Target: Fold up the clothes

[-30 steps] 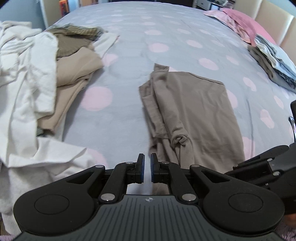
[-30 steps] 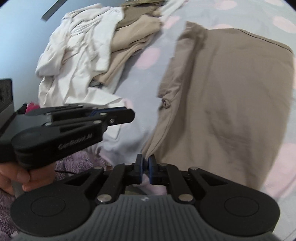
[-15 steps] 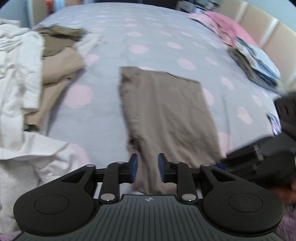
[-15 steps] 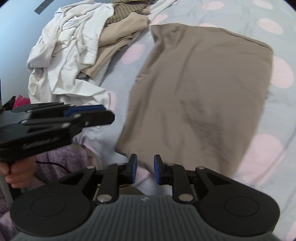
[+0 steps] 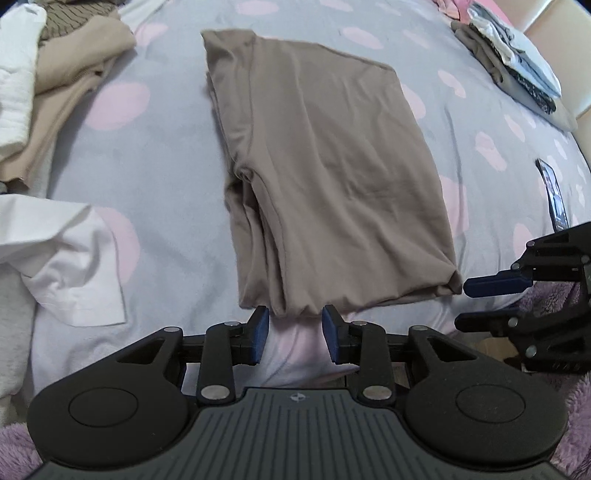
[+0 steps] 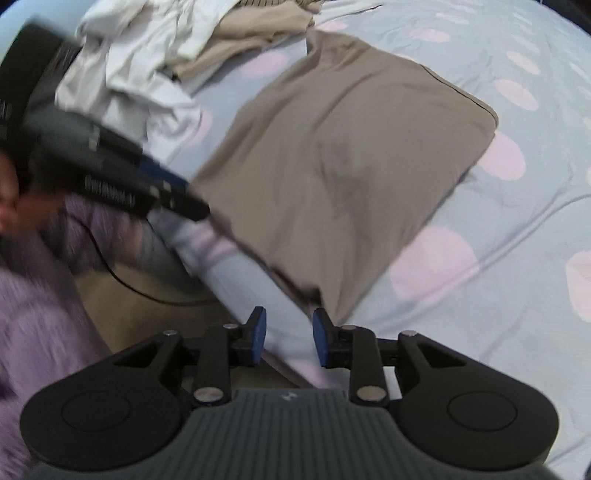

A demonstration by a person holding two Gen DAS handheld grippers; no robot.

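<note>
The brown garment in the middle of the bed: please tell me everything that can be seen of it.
The brown garment is a taupe, soft, stretchy-looking cloth, folded into a long rectangle with layered edges along its left side in the left wrist view. It lies flat on the grey bedsheet with pink dots, a few light wrinkles on top. Its near edge hangs slightly bunched at the bed's border. Both tongs, the left and the right, stand open just short of that edge, not gripping it.

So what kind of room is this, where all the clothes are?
Most likely a bedroom. The clothes lie on a bed with a grey sheet with pink dots; a padded headboard shows at the far corner. A folded brown garment lies in the middle, with a loose clothes pile beside it.
</note>
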